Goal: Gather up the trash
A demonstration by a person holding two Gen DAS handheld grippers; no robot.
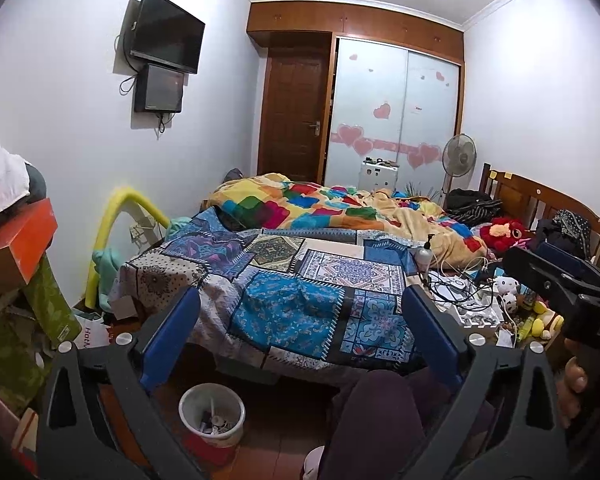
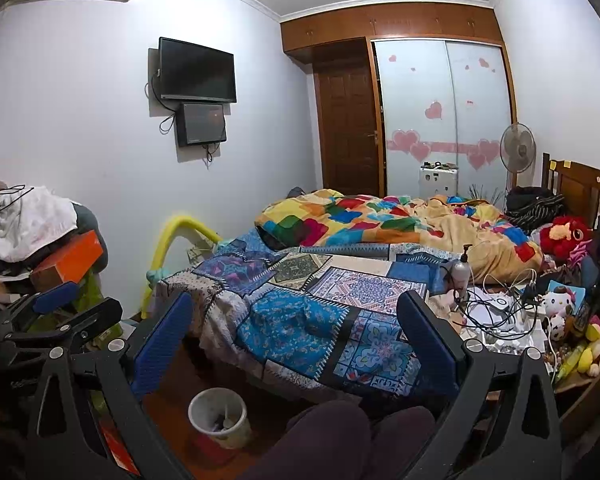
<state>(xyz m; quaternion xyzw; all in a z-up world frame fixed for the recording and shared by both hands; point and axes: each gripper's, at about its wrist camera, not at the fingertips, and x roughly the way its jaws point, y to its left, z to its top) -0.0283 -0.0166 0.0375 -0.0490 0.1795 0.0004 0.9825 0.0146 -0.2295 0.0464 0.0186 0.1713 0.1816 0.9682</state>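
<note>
White trash bin (image 1: 212, 414) | below left claw (image 1: 300, 320) | jaws apart, empty

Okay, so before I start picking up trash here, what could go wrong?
The clutter by the bed mixes paper with tangled cables, so a grab there could snag a cord and topple the pump bottle. The waste bin sits low beside your knee, easy to knock or miss. Both the left gripper and the right gripper are open and empty.
</note>
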